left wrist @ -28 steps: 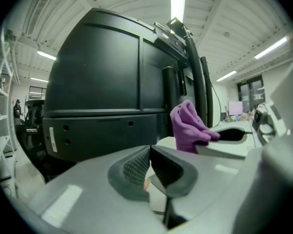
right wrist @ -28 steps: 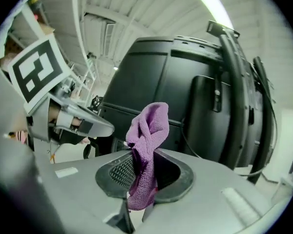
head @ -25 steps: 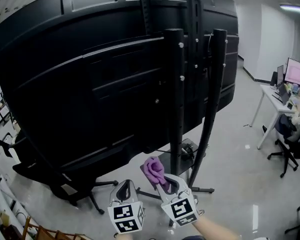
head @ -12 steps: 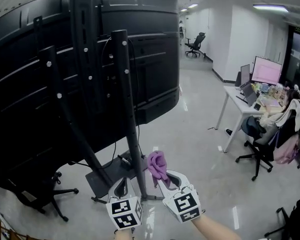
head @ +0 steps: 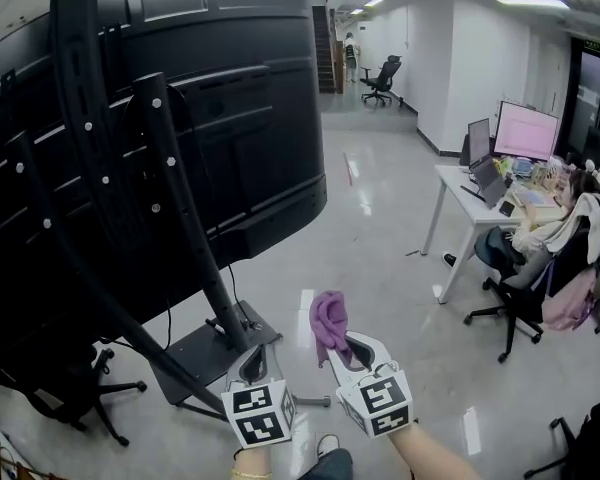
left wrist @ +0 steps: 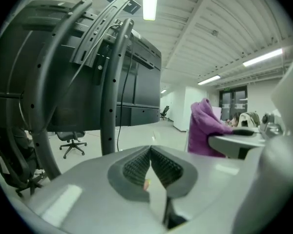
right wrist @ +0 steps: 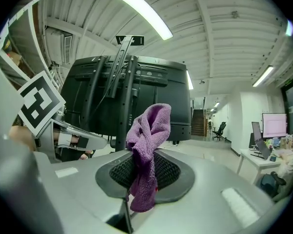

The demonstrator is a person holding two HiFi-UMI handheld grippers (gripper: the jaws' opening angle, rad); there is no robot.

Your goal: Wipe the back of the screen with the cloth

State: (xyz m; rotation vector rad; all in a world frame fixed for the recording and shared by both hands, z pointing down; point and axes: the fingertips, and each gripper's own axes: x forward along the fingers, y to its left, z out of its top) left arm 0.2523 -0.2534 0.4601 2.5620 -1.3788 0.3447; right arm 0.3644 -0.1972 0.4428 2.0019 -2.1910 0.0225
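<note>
Although the cloth is already in hand, no wiping appears to be under way. It is a purple towel, bunched and clamped between the jaws of the right hand-held gripper, and it touches nothing else. In the right gripper view the jaws press on the middle of the cloth, with one fold standing up above them and a tail hanging below.

The screen stands up and to the left in the head view. Its dark ribbed back faces the person, and it is mounted on a black stand whose base rests on the glossy floor. The cloth is well apart from that back panel, so I judge the whole wipe remains to be done. The cloth must be raised and carried left to the panel, then rubbed across it and worked around the stand's uprights.

Both tools are held low in front of the body, side by side and close together, with their tips pointing forward and a little upward. The left hand-held gripper sits just left of the right one. Its own view shows its jaws brought together with nothing between them. The right forearm shows at the bottom edge of the head view, and only a strip of wrist shows behind the left tool.
</note>
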